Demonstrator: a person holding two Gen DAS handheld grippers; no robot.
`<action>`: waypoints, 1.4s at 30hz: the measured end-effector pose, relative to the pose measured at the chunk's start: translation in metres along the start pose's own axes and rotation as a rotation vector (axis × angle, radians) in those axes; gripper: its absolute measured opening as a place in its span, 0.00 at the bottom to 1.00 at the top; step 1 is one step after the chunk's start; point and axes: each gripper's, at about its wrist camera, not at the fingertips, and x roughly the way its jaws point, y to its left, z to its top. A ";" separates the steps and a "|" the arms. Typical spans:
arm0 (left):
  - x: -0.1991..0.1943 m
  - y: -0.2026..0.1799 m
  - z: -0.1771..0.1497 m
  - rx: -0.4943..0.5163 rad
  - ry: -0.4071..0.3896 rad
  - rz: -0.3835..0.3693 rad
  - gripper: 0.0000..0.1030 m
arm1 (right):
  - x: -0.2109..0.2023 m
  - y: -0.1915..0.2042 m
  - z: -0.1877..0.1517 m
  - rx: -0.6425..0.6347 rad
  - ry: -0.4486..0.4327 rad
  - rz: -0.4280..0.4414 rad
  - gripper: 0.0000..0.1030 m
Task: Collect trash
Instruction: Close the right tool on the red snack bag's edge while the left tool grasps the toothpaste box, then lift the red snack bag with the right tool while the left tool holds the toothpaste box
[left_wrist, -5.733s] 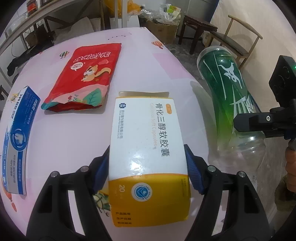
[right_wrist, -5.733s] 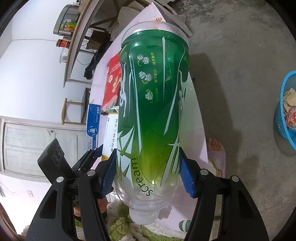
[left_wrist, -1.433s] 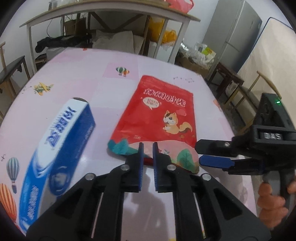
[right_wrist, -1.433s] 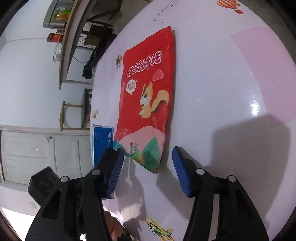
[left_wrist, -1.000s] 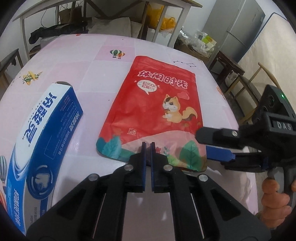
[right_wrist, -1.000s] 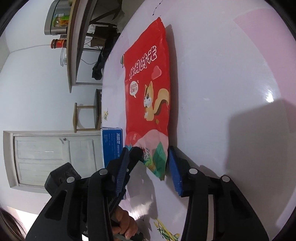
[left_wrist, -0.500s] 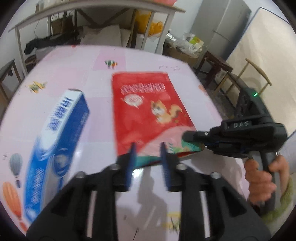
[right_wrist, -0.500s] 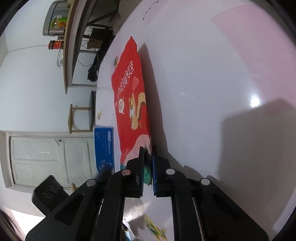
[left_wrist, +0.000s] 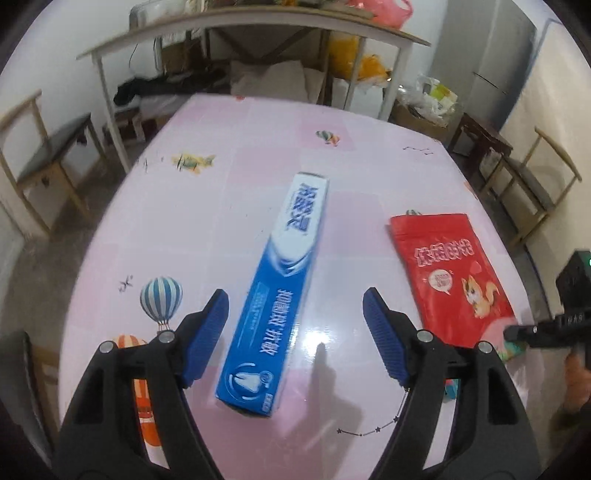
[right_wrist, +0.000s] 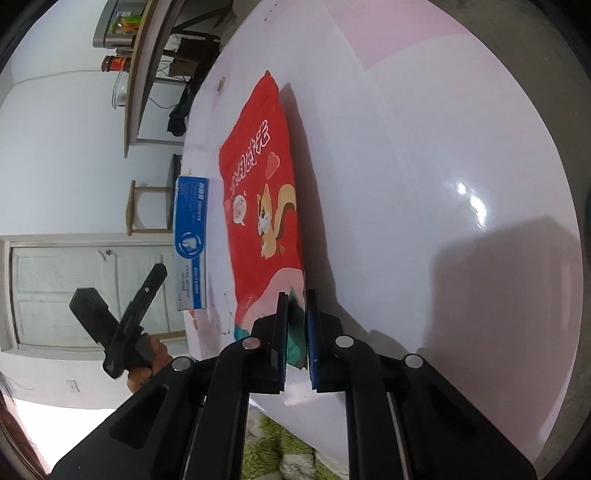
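Red snack bag — long axis along right tool — pinched.

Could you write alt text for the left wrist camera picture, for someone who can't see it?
An open black gripper with blue pads hovers over a long blue toothpaste box lying on a pink cartoon-print tablecloth. To the right lies a flat red snack bag with a squirrel, its near corner met by a second black gripper.

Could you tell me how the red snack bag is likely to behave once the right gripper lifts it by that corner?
The red snack bag looks thin and flat, so it is probably light and will likely droop from the right gripper. Its glossy film may slip.
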 end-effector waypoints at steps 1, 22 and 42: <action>0.003 0.003 0.001 -0.007 0.007 0.005 0.69 | 0.000 -0.001 0.000 0.004 0.001 0.003 0.12; 0.046 -0.015 -0.019 -0.148 0.158 -0.189 0.31 | 0.029 0.017 0.008 -0.082 0.062 0.058 0.25; 0.046 -0.073 -0.028 0.048 0.142 -0.138 0.31 | 0.041 0.028 0.012 -0.080 0.070 0.070 0.26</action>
